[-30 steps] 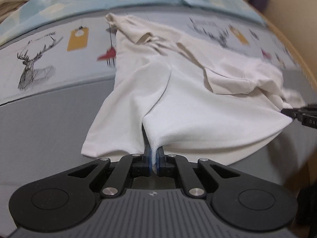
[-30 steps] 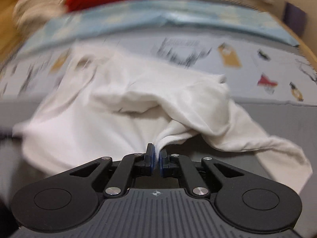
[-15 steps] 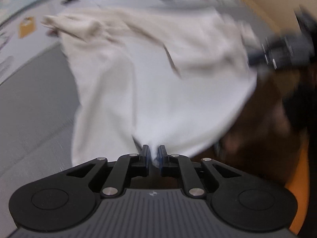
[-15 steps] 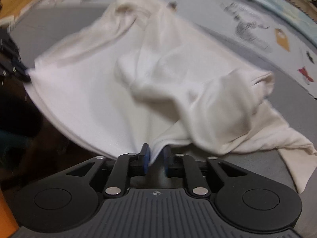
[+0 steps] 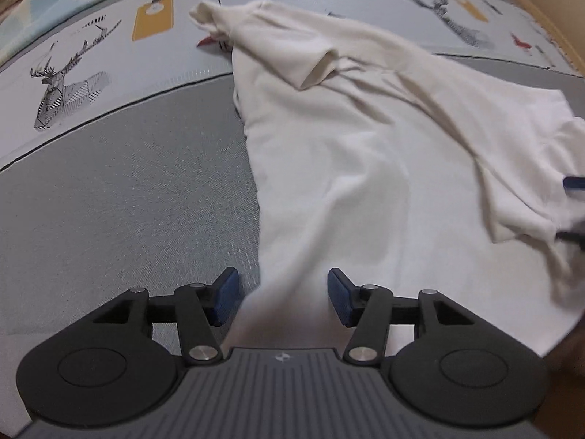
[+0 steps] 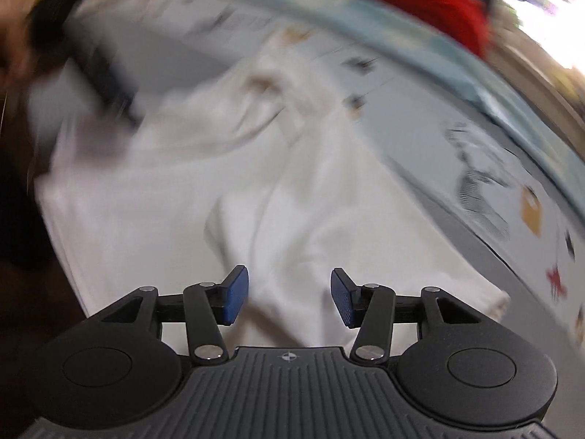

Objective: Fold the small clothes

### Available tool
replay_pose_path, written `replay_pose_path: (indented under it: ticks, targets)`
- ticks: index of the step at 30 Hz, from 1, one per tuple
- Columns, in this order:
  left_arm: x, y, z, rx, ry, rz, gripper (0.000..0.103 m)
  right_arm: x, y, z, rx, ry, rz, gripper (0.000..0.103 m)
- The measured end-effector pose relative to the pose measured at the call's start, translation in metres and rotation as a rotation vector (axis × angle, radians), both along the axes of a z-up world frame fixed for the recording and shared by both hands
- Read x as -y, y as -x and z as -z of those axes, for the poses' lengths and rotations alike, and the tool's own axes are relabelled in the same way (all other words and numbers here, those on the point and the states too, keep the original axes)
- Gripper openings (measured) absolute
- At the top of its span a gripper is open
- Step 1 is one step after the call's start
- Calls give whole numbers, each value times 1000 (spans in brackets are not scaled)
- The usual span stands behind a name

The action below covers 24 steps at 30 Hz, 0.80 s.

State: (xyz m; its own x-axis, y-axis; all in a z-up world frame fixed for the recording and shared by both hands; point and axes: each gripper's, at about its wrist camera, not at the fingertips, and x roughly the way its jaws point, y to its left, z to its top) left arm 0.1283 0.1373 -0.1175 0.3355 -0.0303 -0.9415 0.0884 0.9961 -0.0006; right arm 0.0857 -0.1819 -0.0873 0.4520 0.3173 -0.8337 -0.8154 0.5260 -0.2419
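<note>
A white garment (image 5: 347,168) is seen spread on a bed (image 5: 128,190), over a grey sheet with a printed band of deer and tags along its far side. In the left wrist view the garment runs from the near edge of the bed up toward the far left, where a short sleeve (image 5: 310,55) is folded loosely over the body of the cloth. Its right part is bunched into a thicker fold near the right edge of the picture.

The left tool (image 5: 283,298) is pointed steeply down at the near hem of the garment. Its jaws are opening: the blue pads (image 5: 228,294) stand apart, and a ridge of white cloth lies between them without being pressed by either pad.

The right wrist view is heavily blurred. The right tool (image 6: 289,298) is also held over the garment (image 6: 278,212), at its near right part, and its jaws are opening as well; cloth is seen between the blue pads (image 6: 236,294), but neither pad is closed on it. A red item (image 6: 420,3) is made out at the far side of the bed, too smeared to be identified. The dark shape at the far left of that view cannot be told with certainty.
</note>
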Motion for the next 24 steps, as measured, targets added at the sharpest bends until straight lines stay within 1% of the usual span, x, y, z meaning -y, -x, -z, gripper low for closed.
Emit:
replay_pose_path:
  ticks: [1, 2, 3, 4, 5, 6, 7, 8, 9, 11, 12, 15, 16, 17, 19, 20, 21, 22, 23, 24]
  targets:
    - [-3, -1, 4, -17, -1, 13, 29, -7, 2, 11, 9, 73, -57, 51]
    - [-4, -6, 4, -28, 21, 35, 8, -12, 4, 18, 21, 121, -91, 50]
    - [-7, -9, 6, -18, 33, 43, 8, -16, 3, 23, 33, 167, -122, 35]
    - [-11, -13, 5, -5, 21, 46, 7, -17, -1, 23, 32, 173, -125, 3]
    - [-17, -16, 4, 7, -16, 50, 7, -17, -10, 19, 20, 161, -105, 1]
    - [-24, -19, 2, 23, -79, 50, 7, -13, -22, 10, 8, 117, -69, 1]
    - [-36, -22, 2, 36, -149, 33, 7, -8, -36, -5, 5, 45, -26, 0]
    - [-54, -25, 2, 48, -225, -5, 7, -3, -49, -18, 8, -19, 22, 0]
    - [-72, -27, 2, 57, -279, -47, 7, 5, -63, -31, 18, -81, 86, 0]
    - [-116, -31, 3, 63, -414, -160, 6, 23, -95, -53, 53, -172, 230, 0]
    - [-142, -33, 4, 61, -493, -232, 6, 31, -105, -58, 72, -192, 284, 0]
    - [-213, -33, 4, 59, -621, -445, 6, 50, -147, -66, 153, -221, 519, 0]
    - [-229, -33, 5, 65, -640, -493, 6, 58, -163, -68, 166, -253, 606, 0]
    - [-246, -33, 7, 64, -641, -544, 7, 65, -175, -69, 178, -285, 670, 0]
    - [-268, -35, 9, 56, -625, -606, 8, 72, -195, -69, 222, -321, 761, 0]
    - [-277, -37, 10, 50, -620, -640, 12, 72, -204, -66, 250, -328, 798, 0]
    - [-282, -41, 9, 42, -597, -668, 15, 73, -213, -64, 295, -320, 855, 0]
    - [-288, -44, 8, 24, -551, -689, 24, 77, -217, -61, 317, -301, 894, 0]
    - [-289, -45, 4, 8, -505, -681, 29, 79, -225, -56, 295, -289, 910, 0]
    - [-283, -47, -3, 31, -490, -653, 29, 80, -233, -50, 248, -289, 919, 0]
